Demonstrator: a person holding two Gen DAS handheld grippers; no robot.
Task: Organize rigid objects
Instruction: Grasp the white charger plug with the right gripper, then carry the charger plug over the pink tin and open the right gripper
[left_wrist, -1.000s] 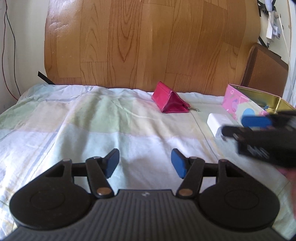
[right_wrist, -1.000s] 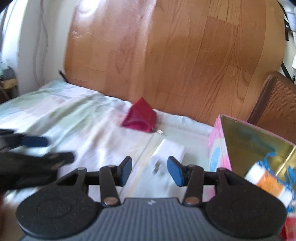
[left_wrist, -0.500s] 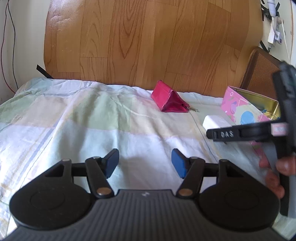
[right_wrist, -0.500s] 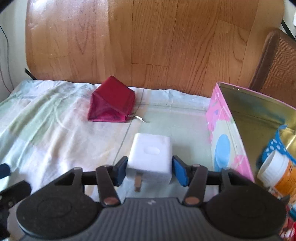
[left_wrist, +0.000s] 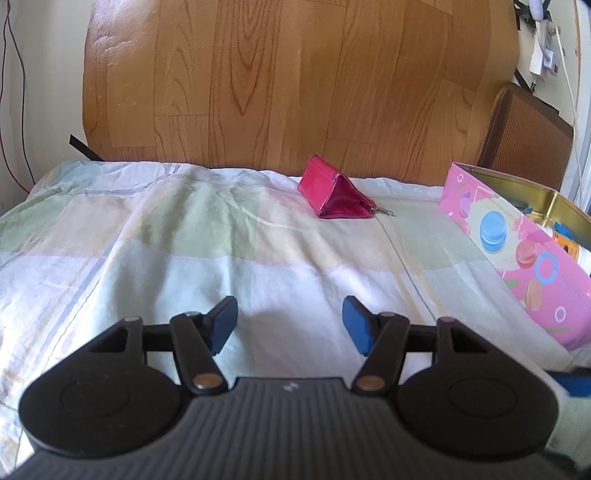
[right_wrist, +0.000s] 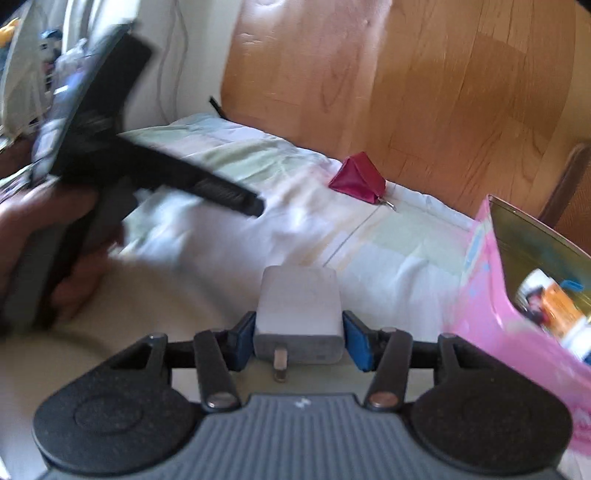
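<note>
My right gripper (right_wrist: 299, 341) had the charger (right_wrist: 298, 314) clamped between its fingers (right_wrist: 355, 341), pads pressing on both side faces, plug prong pointing back toward the cam. Charger's long axis ran fwd, along the fingers; it was held off the bed (right_wrist: 369, 258).

Key relation: the tin (right_wrist: 487, 295), pink outside and gold inside, stood just right of the held charger, open top up, near wall between charger and interior. My judgement: next move = carry right and over that wall, then release inside. Right hand was the nearer one; no hand-off needed.

Inside the tin: a bottle (right_wrist: 550, 306) w/ orange label, lying near the wall. Risk, as I judged it: charger clips the rim or lands on the bottle.

Left gripper (left_wrist: 290, 325): fingers released, nothing between them, hovering over bare sheet. In right view it sat well left, clear of the path.

Red pouch (left_wrist: 338, 195) lay further back near the headboard (left_wrist: 295, 81), apart from the tin; not in the way. Right view was blurred.
</note>
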